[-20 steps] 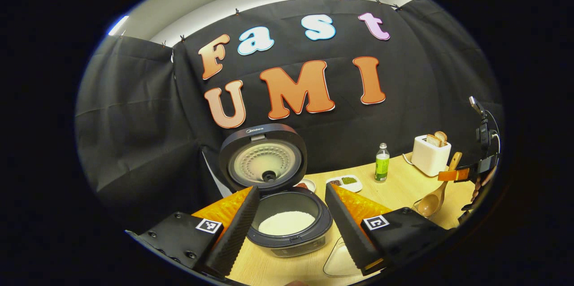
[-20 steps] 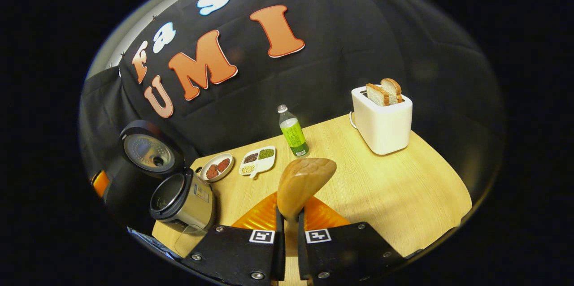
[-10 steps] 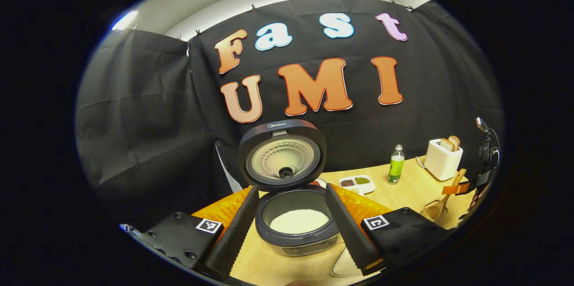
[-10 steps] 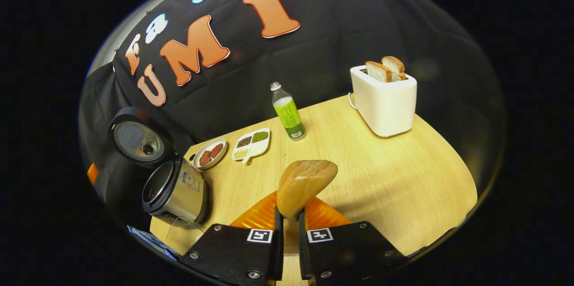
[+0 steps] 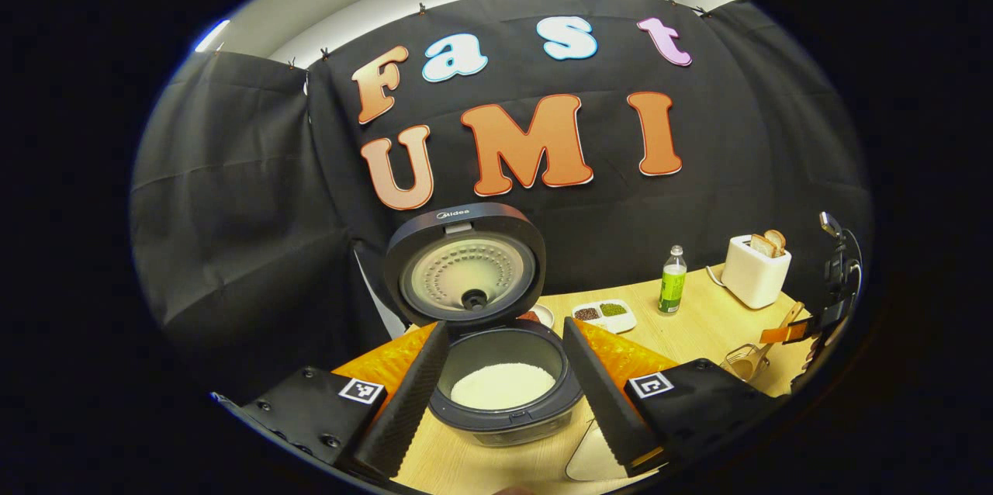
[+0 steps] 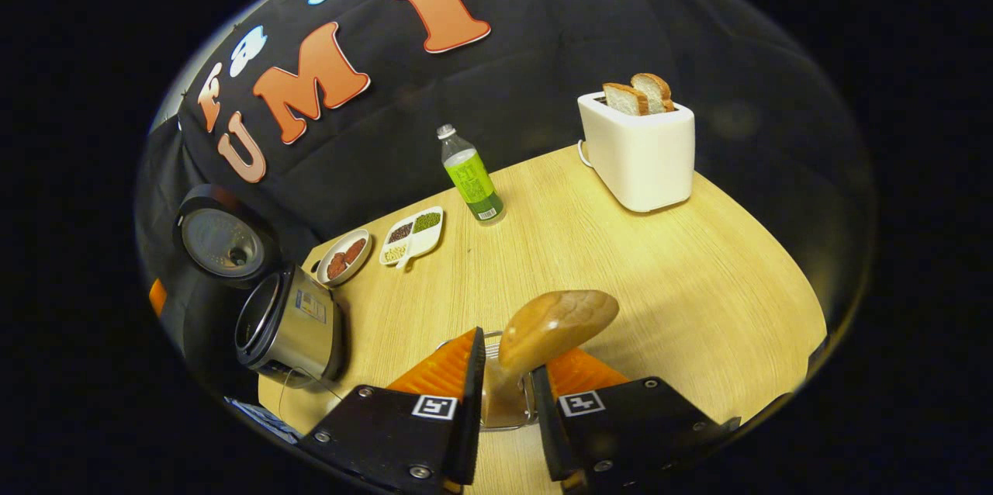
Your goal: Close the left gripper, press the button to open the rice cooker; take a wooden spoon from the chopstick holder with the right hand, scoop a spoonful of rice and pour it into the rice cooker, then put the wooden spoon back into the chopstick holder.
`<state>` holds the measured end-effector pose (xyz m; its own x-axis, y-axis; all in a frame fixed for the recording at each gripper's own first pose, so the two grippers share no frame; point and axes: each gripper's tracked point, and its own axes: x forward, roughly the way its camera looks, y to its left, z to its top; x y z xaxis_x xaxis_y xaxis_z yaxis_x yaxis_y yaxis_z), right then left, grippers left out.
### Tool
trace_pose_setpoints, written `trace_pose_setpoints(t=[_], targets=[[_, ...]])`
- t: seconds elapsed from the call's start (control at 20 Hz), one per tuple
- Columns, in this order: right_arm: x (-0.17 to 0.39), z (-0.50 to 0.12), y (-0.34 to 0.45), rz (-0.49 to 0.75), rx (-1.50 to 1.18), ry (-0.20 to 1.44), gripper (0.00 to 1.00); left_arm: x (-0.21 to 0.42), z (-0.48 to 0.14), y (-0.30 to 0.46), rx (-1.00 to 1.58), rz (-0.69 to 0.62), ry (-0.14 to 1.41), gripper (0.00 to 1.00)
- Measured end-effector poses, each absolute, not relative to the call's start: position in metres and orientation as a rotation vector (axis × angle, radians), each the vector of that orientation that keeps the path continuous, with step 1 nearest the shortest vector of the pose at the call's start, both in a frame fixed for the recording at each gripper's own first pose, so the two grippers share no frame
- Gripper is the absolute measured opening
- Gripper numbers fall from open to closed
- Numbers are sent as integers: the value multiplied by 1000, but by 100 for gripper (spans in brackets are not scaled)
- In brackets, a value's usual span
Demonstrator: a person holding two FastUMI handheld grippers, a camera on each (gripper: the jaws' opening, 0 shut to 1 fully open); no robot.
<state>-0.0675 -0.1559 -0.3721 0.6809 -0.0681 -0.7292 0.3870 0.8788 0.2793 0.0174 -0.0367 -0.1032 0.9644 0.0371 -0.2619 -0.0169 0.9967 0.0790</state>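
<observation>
One smooth wooden spoon (image 6: 555,328) apparently standing in wire holder (image 6: 508,402).

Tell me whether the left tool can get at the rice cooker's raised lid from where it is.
Probably yes. The left tool is open and points straight at the rice cooker. The lid stands upright just behind the pot, and nothing lies between the tool and it.

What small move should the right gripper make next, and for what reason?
Probably draw the right gripper straight back, off the light brown wooden spoon. Its jaws stand apart, with a gap on each side of the handle, and the spoon stands in the chopstick holder. The black rice cooker is open with white rice inside.
</observation>
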Motion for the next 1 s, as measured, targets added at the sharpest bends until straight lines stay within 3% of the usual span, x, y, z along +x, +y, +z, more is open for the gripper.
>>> trace_pose_setpoints(t=[0.05, 0.25, 0.45, 0.65, 0.7, 0.75, 0.8, 0.85, 0.9, 0.95, 1.0], targets=[[-73, -381, -156, -271, 427, 797, 43, 24, -97, -32, 73, 33, 258, 99], [-78, -359, -173, -315, 349, 782, 70, 56, -63, -3, 27, 61, 209, 99], [-70, -298, -188, -342, 269, 689, 81, 96, -33, 17, -50, 47, 222, 99], [-67, -246, -187, -337, 224, 601, 82, 138, -22, 34, -85, 13, 262, 99], [-66, -237, -185, -333, 214, 586, 82, 147, -18, 37, -96, 9, 258, 90], [-66, -231, -183, -329, 201, 573, 82, 158, -9, 44, -121, 18, 241, 98], [-67, -223, -182, -327, 186, 559, 82, 170, -6, 49, -154, 27, 239, 90], [-67, -217, -182, -331, 170, 547, 82, 181, -5, 55, -174, 45, 251, 90], [-68, -211, -181, -331, 157, 537, 82, 192, -9, 55, -188, 45, 274, 96], [-69, -205, -180, -334, 147, 525, 82, 203, -12, 53, -189, 37, 302, 90], [-69, -199, -178, -332, 140, 514, 82, 211, -18, 50, -181, 26, 329, 91]])
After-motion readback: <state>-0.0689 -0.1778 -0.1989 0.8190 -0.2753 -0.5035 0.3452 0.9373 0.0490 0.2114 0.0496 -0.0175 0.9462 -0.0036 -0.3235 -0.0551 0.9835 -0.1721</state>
